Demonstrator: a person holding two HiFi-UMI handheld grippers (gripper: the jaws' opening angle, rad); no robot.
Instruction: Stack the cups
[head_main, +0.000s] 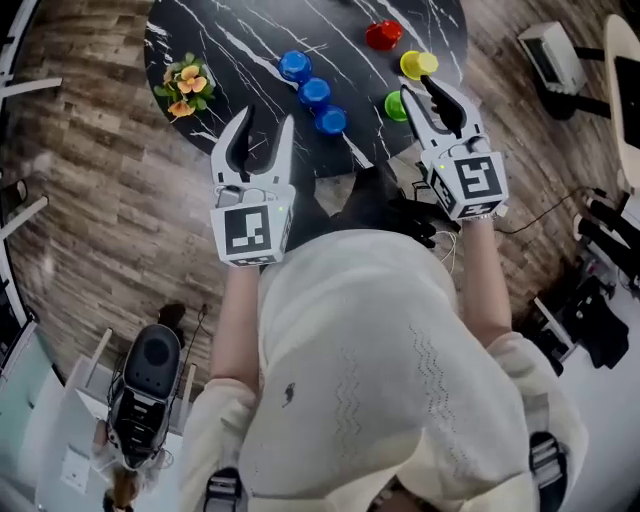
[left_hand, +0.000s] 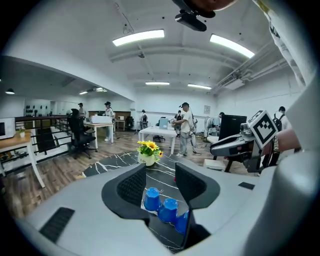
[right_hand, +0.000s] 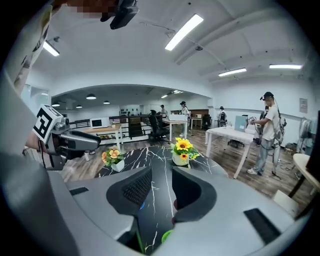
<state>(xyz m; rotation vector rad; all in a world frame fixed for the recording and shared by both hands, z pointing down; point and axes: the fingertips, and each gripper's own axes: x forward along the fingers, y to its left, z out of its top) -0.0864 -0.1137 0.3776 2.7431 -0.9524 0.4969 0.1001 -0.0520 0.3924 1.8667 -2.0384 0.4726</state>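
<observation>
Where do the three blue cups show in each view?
Head view: blue cups, diagonal row, top centre.
Left gripper view: cups low centre, seen between the jaws.
Right gripper view: only a blue sliver behind one jaw.
Shared landmark: black table.

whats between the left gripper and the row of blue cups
Only bare black tabletop. The head view shows the left gripper short of the three blue cups; the left gripper view shows them clear past its open fingers.
</observation>
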